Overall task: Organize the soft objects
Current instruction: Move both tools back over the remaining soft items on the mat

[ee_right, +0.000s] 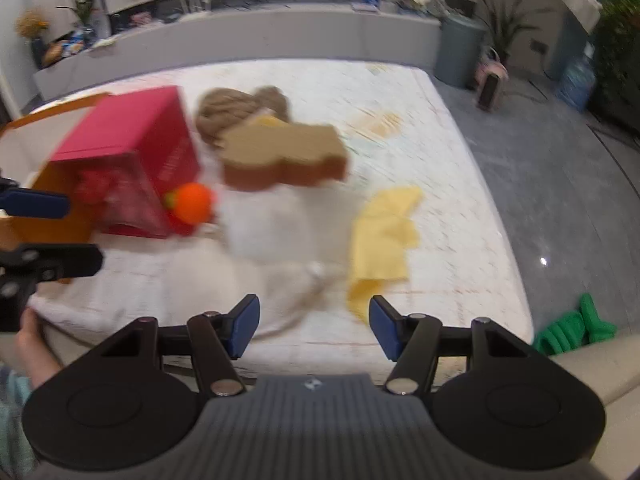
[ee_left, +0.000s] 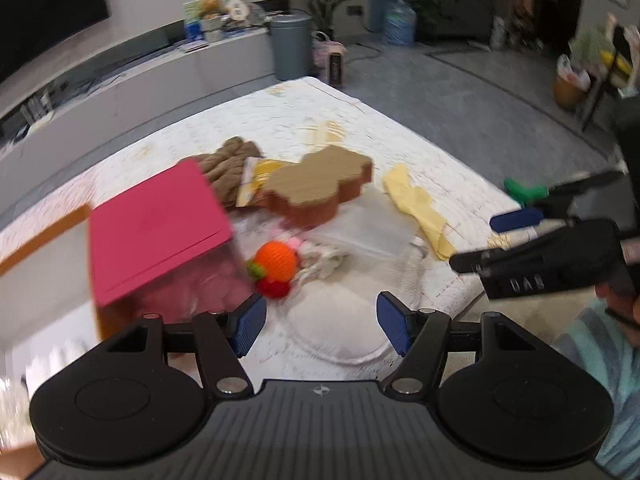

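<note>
While both tools are open and hold nothing, the step looks like an approach to the pile, not yet a grasp. The left tool hangs above a clear dish, close to the orange ball beside the red box. The right tool points near the yellow cloth. Farther on the desk lie the brown block and the brown yarn. Next, I think, each tool must come down on one soft thing and close gently.
</note>
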